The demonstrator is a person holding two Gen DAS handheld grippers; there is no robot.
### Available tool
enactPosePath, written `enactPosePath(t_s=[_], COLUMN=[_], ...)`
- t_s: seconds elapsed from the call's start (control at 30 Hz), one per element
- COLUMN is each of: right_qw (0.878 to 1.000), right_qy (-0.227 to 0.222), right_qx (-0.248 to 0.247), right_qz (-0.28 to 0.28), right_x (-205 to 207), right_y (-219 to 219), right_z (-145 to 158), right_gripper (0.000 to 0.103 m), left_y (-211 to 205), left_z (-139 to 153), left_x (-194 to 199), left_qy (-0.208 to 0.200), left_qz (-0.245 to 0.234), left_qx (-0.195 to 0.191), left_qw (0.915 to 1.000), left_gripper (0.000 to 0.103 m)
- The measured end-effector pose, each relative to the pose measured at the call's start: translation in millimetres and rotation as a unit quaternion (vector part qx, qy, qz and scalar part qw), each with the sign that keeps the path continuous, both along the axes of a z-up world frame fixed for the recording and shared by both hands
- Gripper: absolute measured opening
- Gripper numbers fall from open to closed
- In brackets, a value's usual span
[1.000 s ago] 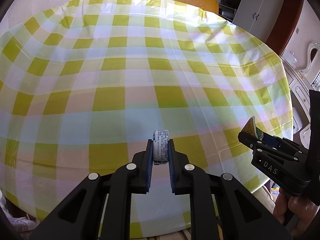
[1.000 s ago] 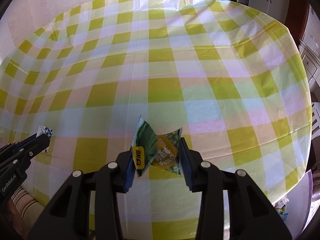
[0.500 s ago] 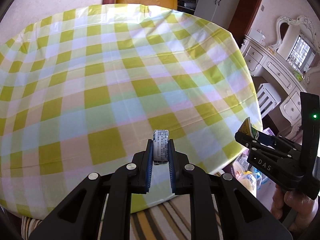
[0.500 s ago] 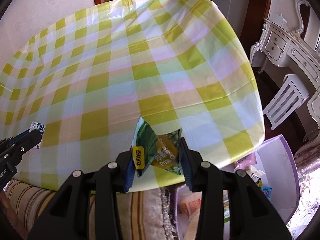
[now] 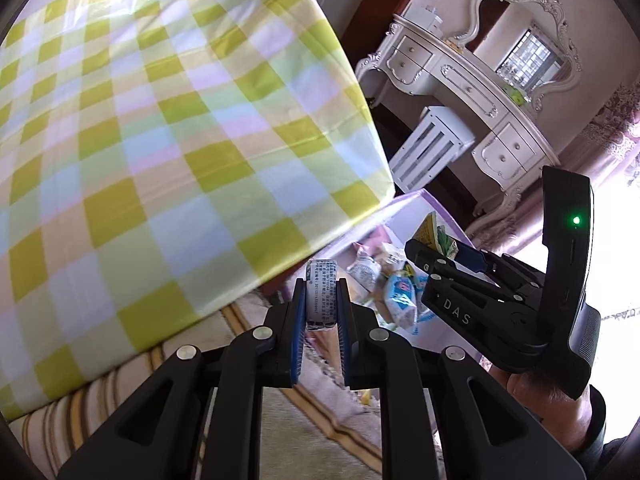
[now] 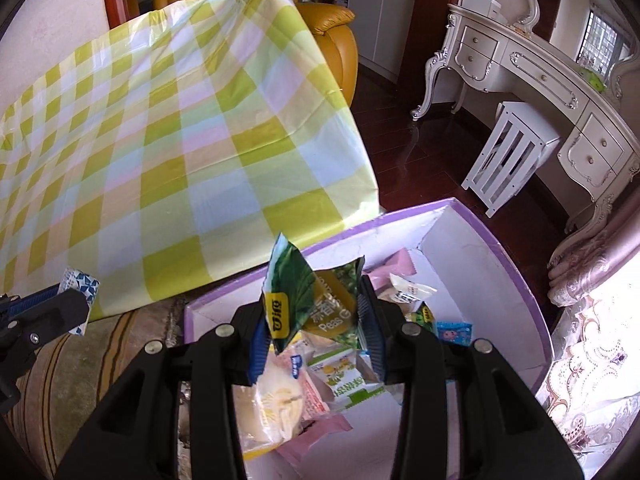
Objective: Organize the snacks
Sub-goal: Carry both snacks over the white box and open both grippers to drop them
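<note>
Both grippers carry snacks toward the purple-rimmed box [image 6: 500, 248], which sits on the floor just off the near right corner of the checked table [image 6: 160, 120] and already holds a loose heap of packets. The right gripper [image 6: 312, 320] hangs directly over the box, its jaws partly closed and pinching a crumpled green pea-snack packet [image 6: 316, 300] by its sides; the bag bulges and tilts between the pads, so the hold looks light and it may slip early. Released here it should land inside. The left gripper [image 5: 322, 308] is clamped almost fully shut on a small flat blue-and-white packet [image 5: 321, 284] standing upright between the pads, but it is left of the box, over the striped rug [image 5: 100, 396] and the table's edge. Letting go now would likely drop that packet on the rug. The two grippers sit near each other, so crowding over the box could make them knock together.
</note>
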State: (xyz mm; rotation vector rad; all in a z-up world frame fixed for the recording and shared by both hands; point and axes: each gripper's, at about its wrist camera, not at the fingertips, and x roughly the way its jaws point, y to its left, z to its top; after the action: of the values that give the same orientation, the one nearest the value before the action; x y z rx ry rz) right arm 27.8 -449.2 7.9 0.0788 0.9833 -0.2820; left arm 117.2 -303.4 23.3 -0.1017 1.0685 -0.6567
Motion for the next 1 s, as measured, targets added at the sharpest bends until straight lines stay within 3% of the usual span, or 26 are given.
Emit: enactPosePath(t_s=[0.3,0.37,0.5,0.63,0.77,0.9,1.0], right_qw=[0.999,0.998,0.997,0.997,0.997,0.997,0.997], right_qy=[-0.011,-0.011,-0.016,-0.014,-0.009,-0.002,0.004], right_qx=[-0.005,-0.004,-0.021,-0.024,-0.013,-0.009,-0.009], right_qz=[-0.049,-0.058,-0.070,-0.075,-0.081,-0.083,-0.082], right_x=[-32,-38,-54,-69,-82,-90,-92], right_y=[-41,-46,-50,-51,-53,-53,-51], right_z=[9,10,17,22,22,17,13], right_gripper=[0.043,0.045,0.070,0.076,0.076,0.076,0.076], left_y=[-40,-40,-29,-19,-6,3,-3], left_z=[-7,-9,-8,-3,-2,-8,-9], left_x=[-14,-16,-27,-49,-65,-66,-68], left_qy=[0.032,0.039,0.048,0.047,0.053,0.068,0.066], left_qz=[-0.038,-0.035,-0.025,-0.027,-0.020,-0.016,-0.022], left_qx=[-0.010,-0.010,-0.019,-0.025,-0.033,-0.051,-0.040], left_qw=[0.9987,0.9986,0.9984,0.9982,0.9979,0.9962,0.9968], left_gripper=[0.015,0.019,0.056,0.075,0.088,0.091,0.095])
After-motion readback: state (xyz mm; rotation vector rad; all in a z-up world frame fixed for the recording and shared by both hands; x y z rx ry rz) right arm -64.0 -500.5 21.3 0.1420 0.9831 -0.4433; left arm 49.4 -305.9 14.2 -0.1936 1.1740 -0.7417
